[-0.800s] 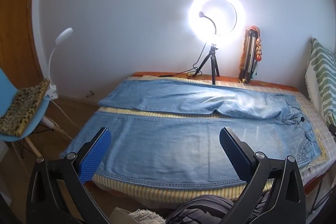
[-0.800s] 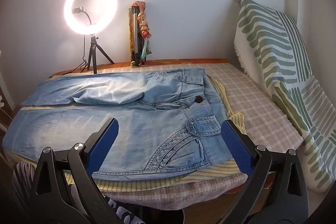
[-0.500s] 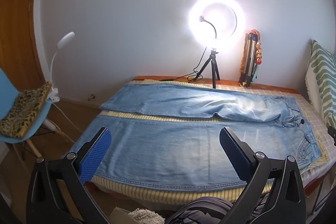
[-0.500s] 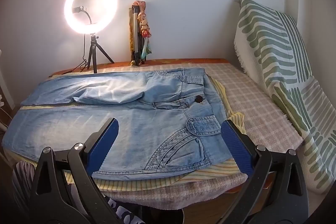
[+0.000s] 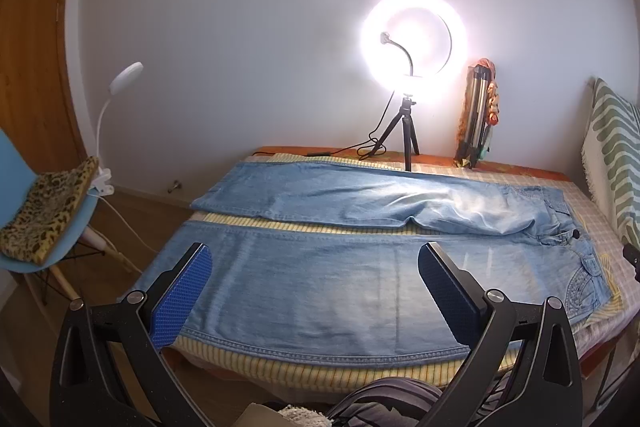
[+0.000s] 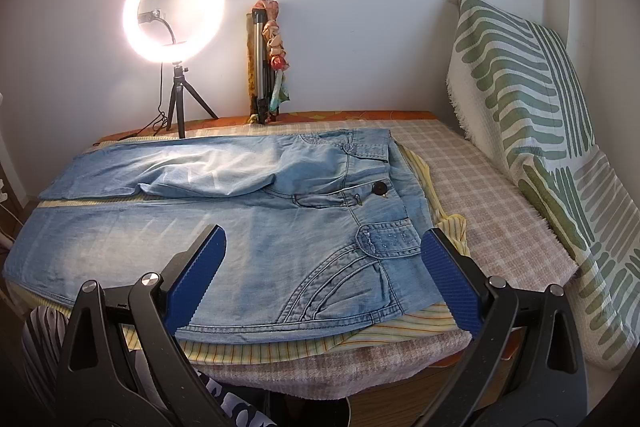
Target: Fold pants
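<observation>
A: Item one, pants (image 5: 328,291)?
B: Light blue denim, spread flat on a yellow striped cloth (image 5: 304,367) over the checked bed cover (image 6: 492,203); legs run left and lie apart, waistband and black button (image 6: 379,189) to the right

A: Left gripper (image 5: 314,279)?
B: Jaws spread wide, nothing between them, above the near leg

A: Right gripper (image 6: 322,259)?
B: Spread wide too, empty, above the hip pocket

A: Surroundings?
B: Lit ring light (image 5: 414,41) by the wall, striped cushion (image 6: 532,131) at right

the left hand-held gripper (image 5: 314,291) is pulling back and shifting its view a little, so the jeans (image 5: 340,267) and chair (image 5: 52,223) are sliding rightward in frame.
</observation>
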Available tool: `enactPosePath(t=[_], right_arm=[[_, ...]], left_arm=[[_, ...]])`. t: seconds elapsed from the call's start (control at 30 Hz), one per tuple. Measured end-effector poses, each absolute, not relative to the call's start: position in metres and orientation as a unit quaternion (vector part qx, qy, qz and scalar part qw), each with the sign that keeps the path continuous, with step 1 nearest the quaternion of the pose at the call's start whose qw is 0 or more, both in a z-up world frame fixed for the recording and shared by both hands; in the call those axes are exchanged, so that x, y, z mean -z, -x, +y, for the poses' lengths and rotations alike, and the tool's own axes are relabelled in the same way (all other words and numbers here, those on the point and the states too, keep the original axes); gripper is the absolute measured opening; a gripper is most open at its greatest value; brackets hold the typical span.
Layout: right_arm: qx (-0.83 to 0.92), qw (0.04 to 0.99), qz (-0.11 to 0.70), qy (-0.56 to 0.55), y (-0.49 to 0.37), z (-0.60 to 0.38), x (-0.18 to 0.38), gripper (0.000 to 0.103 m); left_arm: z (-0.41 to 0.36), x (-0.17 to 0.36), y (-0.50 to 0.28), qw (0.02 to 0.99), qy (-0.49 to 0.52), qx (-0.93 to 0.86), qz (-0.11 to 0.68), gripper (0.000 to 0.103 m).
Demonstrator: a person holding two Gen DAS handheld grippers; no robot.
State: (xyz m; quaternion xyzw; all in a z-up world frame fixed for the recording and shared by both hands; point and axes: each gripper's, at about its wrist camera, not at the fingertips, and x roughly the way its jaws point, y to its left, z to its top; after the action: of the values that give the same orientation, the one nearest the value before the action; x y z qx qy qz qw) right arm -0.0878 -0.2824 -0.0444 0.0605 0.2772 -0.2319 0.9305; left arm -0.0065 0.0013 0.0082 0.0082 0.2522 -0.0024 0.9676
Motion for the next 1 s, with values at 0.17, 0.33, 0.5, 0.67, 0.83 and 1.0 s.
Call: enactPosePath(t=[0.17,0.33,0.5,0.67,0.83,1.0], right_arm=[[0.232,0.93,0.278,-0.062,0.0885,-0.2831,0.0448,0.1],[0.231,0.93,0.278,-0.062,0.0889,-0.2834,0.0459,0.1],[0.231,0.93,0.279,-0.062,0.0887,-0.2836,0.0457,0.1],[0.231,0.93,0.279,-0.062,0.0886,-0.2834,0.0453,0.1],[0.231,0.93,0.279,-0.062,0.0888,-0.2835,0.0454,0.1],[0.23,0.93,0.279,-0.062,0.0883,-0.2832,0.0446,0.1]], left_arm=[[0.0013,-0.0105,0.0073,0.968,-0.007,0.004,0.25,0.103],[0.0015,-0.0128,0.0077,0.968,-0.007,0.005,0.25,0.103],[0.0012,-0.0145,0.0071,0.968,-0.007,0.006,0.249,0.103],[-0.0001,-0.0145,0.0074,0.969,-0.007,0.006,0.248,0.103],[-0.0021,-0.0154,0.007,0.969,-0.007,0.006,0.248,0.103],[-0.0031,-0.0151,0.0075,0.969,-0.006,0.007,0.246,0.103]])
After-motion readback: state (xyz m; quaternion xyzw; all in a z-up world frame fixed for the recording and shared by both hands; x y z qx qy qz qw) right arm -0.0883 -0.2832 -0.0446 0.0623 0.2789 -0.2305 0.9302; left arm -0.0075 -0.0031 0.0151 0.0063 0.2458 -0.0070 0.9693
